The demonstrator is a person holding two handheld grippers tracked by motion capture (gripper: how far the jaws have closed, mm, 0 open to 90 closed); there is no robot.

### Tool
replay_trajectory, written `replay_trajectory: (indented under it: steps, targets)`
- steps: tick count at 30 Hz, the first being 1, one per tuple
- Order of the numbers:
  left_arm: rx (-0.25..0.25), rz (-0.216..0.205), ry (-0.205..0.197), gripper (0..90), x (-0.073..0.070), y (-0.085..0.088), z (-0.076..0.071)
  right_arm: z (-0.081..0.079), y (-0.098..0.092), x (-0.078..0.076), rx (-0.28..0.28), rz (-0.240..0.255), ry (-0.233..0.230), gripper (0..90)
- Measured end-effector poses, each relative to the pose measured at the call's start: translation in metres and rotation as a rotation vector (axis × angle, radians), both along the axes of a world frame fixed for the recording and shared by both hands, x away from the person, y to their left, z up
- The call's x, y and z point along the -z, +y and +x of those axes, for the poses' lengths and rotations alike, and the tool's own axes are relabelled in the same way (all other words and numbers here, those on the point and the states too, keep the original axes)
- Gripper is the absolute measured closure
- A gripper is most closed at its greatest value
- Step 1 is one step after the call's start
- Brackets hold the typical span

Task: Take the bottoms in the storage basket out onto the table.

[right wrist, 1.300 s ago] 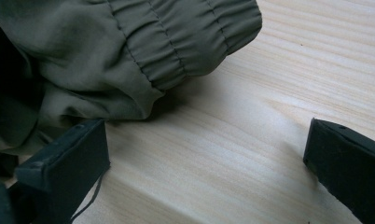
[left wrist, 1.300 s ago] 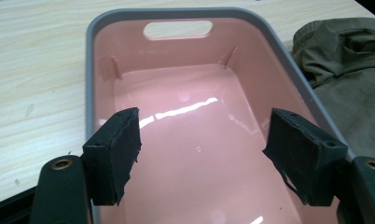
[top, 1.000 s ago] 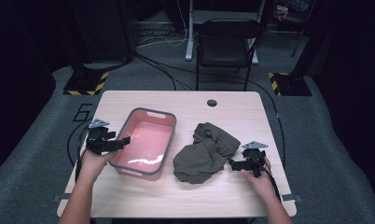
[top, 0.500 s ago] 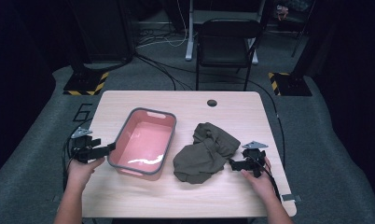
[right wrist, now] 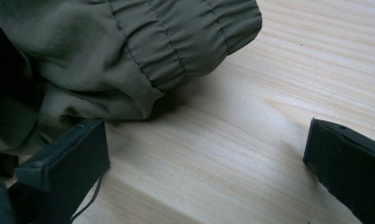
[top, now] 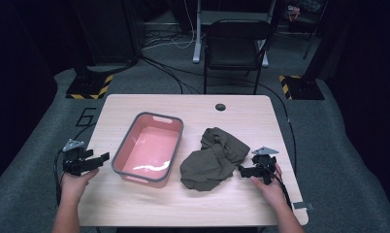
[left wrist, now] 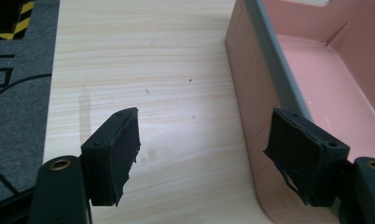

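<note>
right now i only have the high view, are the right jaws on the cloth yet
Observer: No. In the right gripper view the right gripper is open on bare table, and the cloth lies just past one pad.
Operator: which bit of the cloth is nearest
Observer: A gathered elastic band, like a waistband.
Operator: and the left one
Observer: The left gripper is open and empty, with the pink tub wall right beside one pad.
</note>
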State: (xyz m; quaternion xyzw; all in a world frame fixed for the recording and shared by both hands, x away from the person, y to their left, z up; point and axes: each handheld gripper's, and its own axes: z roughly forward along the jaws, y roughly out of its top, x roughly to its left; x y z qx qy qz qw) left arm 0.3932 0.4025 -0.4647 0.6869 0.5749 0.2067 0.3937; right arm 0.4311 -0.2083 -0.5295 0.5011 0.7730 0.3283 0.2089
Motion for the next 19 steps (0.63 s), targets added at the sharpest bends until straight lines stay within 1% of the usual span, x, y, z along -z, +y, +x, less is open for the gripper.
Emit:
replay_trajectory:
  steps: [2, 3, 4, 9, 11, 14, 17, 18, 19]
  targets:
    - [-0.001, -0.007, 0.008, 25.0, 0.003, 0.001, 0.0, 0.0, 0.0, 0.0, 0.0, 0.0, 0.0, 0.0]
    - [-0.003, -0.004, -0.001, 25.0, 0.006, 0.002, 0.0, 0.0, 0.0, 0.0, 0.0, 0.0, 0.0, 0.0]
    - [-0.003, -0.001, 0.008, 25.0, 0.007, 0.003, 0.0, 0.0, 0.0, 0.0, 0.0, 0.0, 0.0, 0.0]
    - [-0.013, -0.008, 0.024, 24.9, 0.013, 0.004, 0.001, 0.0, 0.0, 0.0, 0.0, 0.0, 0.0, 0.0]
    - [-0.012, -0.003, 0.025, 24.8, 0.014, 0.005, 0.001, 0.0, 0.0, 0.0, 0.0, 0.0, 0.0, 0.0]
    - [-0.014, -0.008, 0.027, 24.9, 0.015, 0.006, 0.001, 0.0, 0.0, 0.0, 0.0, 0.0, 0.0, 0.0]
    - [-0.011, -0.012, 0.037, 25.5, 0.015, 0.007, 0.002, 0.0, 0.0, 0.0, 0.0, 0.0, 0.0, 0.0]
    - [-0.017, -0.01, 0.034, 25.5, 0.016, 0.007, 0.002, 0.0, 0.0, 0.0, 0.0, 0.0, 0.0, 0.0]
    - [-0.017, -0.004, 0.04, 25.5, 0.016, 0.007, 0.002, 0.0, 0.0, 0.0, 0.0, 0.0, 0.0, 0.0]
